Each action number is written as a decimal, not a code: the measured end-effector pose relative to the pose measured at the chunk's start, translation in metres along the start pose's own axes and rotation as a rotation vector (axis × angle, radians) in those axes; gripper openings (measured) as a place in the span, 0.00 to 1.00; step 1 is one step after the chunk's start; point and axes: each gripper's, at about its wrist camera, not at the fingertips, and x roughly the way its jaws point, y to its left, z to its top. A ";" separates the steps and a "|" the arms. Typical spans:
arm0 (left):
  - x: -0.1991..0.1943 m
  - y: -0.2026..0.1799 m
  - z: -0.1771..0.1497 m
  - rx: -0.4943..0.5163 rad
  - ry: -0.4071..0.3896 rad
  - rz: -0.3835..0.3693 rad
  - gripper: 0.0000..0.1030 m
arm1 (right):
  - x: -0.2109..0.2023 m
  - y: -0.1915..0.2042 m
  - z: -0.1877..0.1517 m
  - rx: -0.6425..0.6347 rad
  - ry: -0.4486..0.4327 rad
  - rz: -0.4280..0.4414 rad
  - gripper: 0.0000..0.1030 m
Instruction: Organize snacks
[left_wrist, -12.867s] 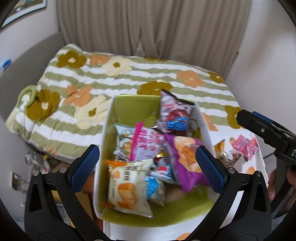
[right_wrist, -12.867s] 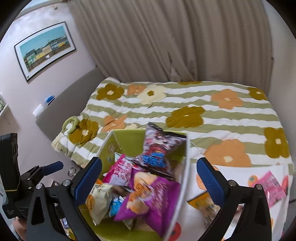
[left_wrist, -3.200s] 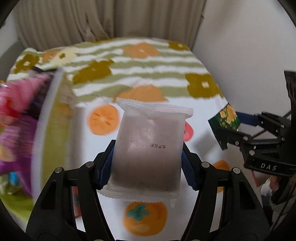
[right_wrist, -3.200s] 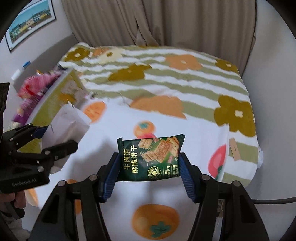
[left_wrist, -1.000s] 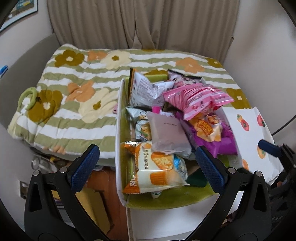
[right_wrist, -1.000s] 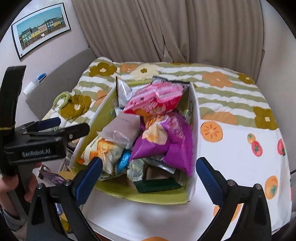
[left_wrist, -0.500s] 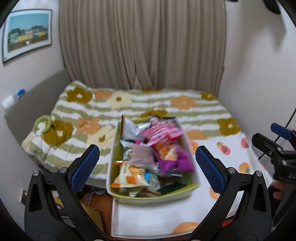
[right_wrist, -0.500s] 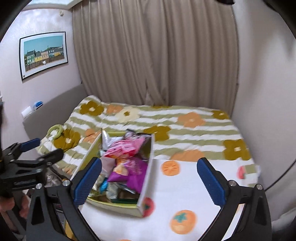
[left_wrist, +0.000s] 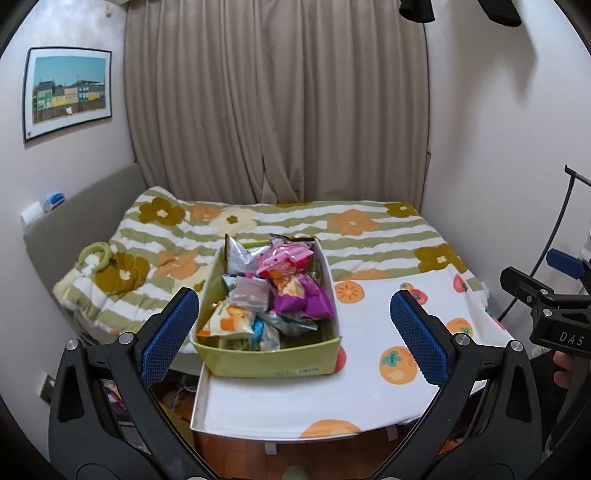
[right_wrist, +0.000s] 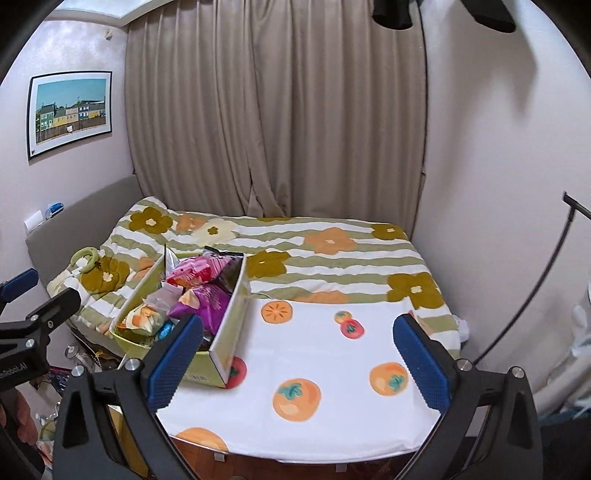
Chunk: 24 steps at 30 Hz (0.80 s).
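A green box (left_wrist: 258, 360) (right_wrist: 232, 321) full of snack packets stands at the left end of a small table covered by a white cloth with orange fruit prints (left_wrist: 369, 391) (right_wrist: 325, 369). Pink (left_wrist: 284, 256), purple (left_wrist: 306, 299) and orange-and-white (left_wrist: 225, 321) packets are heaped inside. My left gripper (left_wrist: 293, 334) is open and empty, held back and above the table's near edge. My right gripper (right_wrist: 299, 356) is open and empty too, off to the right of the box. Each gripper shows at the edge of the other's view.
Behind the table lies a bed with a green-striped flowered quilt (left_wrist: 280, 229) and a green ring toy (left_wrist: 96, 254). Beige curtains (left_wrist: 277, 110) hang at the back, a framed picture (left_wrist: 68, 94) on the left wall. Clutter sits on the floor at lower left (right_wrist: 77, 354).
Both grippers have pulled up and back from the box, which now looks smaller and farther away. The grey packet and green cracker packet held earlier are no longer in the fingers.
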 end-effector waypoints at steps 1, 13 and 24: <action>-0.002 -0.002 -0.001 -0.004 0.002 -0.007 1.00 | -0.003 -0.002 -0.003 0.002 0.001 -0.006 0.99; -0.011 -0.010 -0.005 -0.001 -0.006 -0.027 1.00 | -0.016 -0.014 -0.009 0.030 -0.011 -0.025 0.99; -0.008 -0.007 -0.003 0.003 -0.008 -0.022 1.00 | -0.012 -0.013 -0.008 0.033 -0.011 -0.022 0.99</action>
